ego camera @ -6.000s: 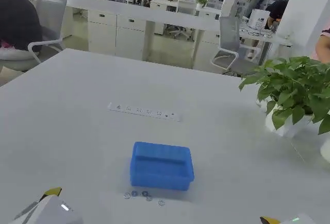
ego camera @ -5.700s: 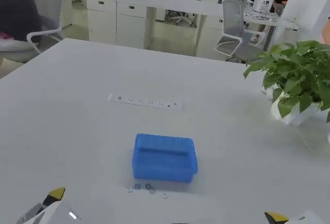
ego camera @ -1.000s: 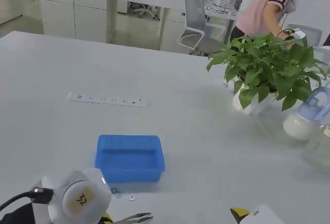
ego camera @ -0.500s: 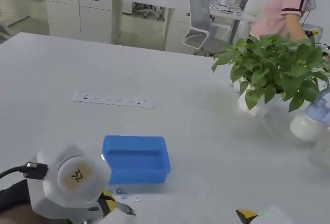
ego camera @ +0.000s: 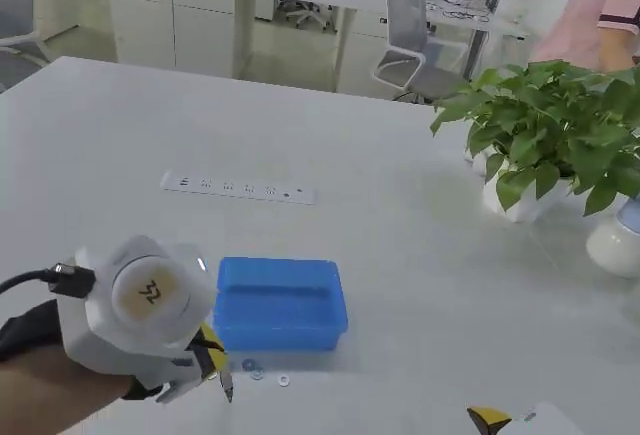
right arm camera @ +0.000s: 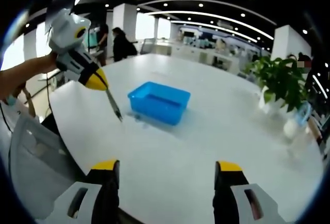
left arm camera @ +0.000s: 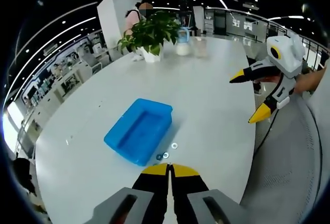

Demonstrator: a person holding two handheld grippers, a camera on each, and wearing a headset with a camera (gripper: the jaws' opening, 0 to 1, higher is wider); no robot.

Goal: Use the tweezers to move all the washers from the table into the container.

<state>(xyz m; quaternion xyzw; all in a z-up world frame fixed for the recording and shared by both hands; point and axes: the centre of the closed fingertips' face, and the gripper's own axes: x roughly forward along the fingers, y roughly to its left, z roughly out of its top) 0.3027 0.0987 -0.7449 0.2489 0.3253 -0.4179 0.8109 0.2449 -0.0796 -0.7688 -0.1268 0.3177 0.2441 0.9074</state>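
On the white table (ego camera: 420, 255), just before the near wall of the blue container (ego camera: 280, 333), a few small washers (ego camera: 258, 374) are seen lying flat in a loose row (three can be counted in the left gripper view, close together but apart from the container); none can be made out inside the container, whose floor looks bare and blue. Just beside the washers, on the person's left, the tweezers (ego camera: 224, 383) are pointed downward and are clamped between the closed jaws of the left gripper (ego camera: 212, 353); in the left gripper view its yellow tips are pressed together, and in the right gripper view the thin metal legs are seen projecting from them toward the table; whether the points touch the table cannot be told. The right gripper (right arm camera: 166, 165) is held well apart, low at the table's near edge, with its jaws spread wide and nothing between them. Farther back on the table a white power strip (ego camera: 238, 189) is laid flat beyond the container; a leafy potted plant (ego camera: 545, 130) is set at the far right, with a white bottle (ego camera: 615, 245) near it.
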